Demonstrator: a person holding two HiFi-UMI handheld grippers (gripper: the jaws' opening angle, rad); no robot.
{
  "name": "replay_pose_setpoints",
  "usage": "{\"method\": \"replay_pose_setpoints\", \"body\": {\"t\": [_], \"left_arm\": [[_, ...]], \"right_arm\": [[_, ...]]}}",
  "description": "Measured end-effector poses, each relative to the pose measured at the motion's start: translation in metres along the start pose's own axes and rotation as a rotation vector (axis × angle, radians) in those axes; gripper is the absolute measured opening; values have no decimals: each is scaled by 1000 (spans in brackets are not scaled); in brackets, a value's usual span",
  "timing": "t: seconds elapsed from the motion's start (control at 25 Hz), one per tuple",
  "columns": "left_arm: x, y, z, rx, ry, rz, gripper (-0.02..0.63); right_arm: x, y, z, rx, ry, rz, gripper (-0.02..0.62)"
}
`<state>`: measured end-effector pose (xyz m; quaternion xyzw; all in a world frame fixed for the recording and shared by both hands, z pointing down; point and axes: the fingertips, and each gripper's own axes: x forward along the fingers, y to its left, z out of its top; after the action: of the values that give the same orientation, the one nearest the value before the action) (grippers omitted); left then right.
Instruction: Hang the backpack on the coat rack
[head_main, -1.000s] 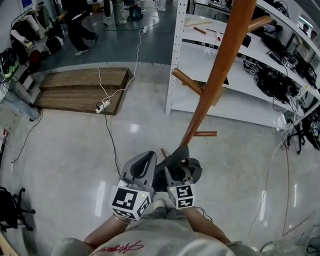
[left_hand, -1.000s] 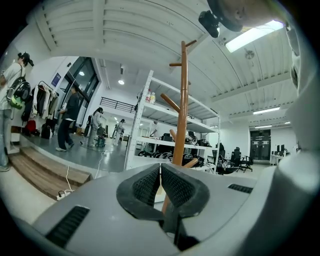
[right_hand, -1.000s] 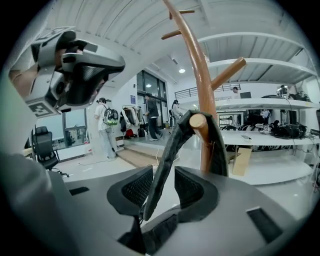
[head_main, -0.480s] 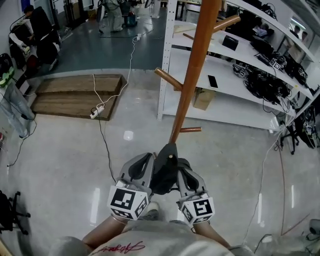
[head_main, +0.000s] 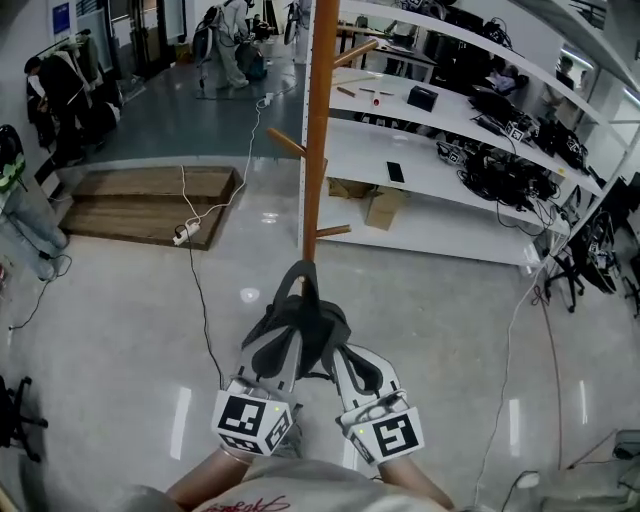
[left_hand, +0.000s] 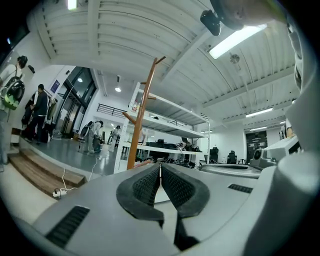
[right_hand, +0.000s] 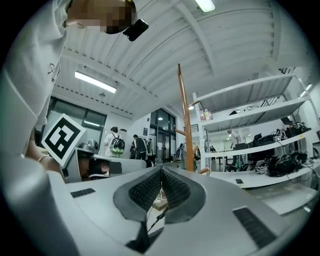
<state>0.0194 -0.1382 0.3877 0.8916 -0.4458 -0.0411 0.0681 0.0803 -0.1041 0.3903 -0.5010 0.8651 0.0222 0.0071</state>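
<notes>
Backpack (head_main: 300, 325), dark grey, sits raised between both gripper tips. Its top loop points to twelve o'clock at the wooden coat rack (head_main: 320, 130), which stands just beyond and apart from it. Left gripper (left_hand: 160, 172) has its pads pressed together, and the head view shows the bag's fabric at its tip. Right gripper (right_hand: 161, 175) is likewise clamped tight, with a thin dark strand (right_hand: 159, 217) trailing below its pads. White shelving (head_main: 440, 215) runs off at two o'clock. A wooden platform (head_main: 150, 200) lies at ten o'clock.
</notes>
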Motion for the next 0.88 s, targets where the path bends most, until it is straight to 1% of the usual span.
{"method": "replay_pose_setpoints", "body": {"t": [0.12, 0.32, 0.44, 0.56, 0.72, 0.88], "left_arm": [[-28, -35, -7, -17, 0, 13, 21], [-68, -80, -4, -11, -10, 21, 21], [-83, -94, 5, 8, -33, 27, 21], [-89, -105, 14, 26, -51, 18, 21], [-92, -115, 18, 33, -46, 0, 21], [-102, -123, 16, 36, -43, -14, 21]], "right_arm": [[-38, 14, 2, -50, 25, 26, 20], [-86, 33, 19, -13, 10, 45, 20], [-102, 44, 26, -16, -6, 59, 20], [-114, 47, 31, -36, -13, 61, 20], [-123, 53, 37, -40, -13, 62, 20], [-132, 59, 30, -8, 13, 54, 20]]}}
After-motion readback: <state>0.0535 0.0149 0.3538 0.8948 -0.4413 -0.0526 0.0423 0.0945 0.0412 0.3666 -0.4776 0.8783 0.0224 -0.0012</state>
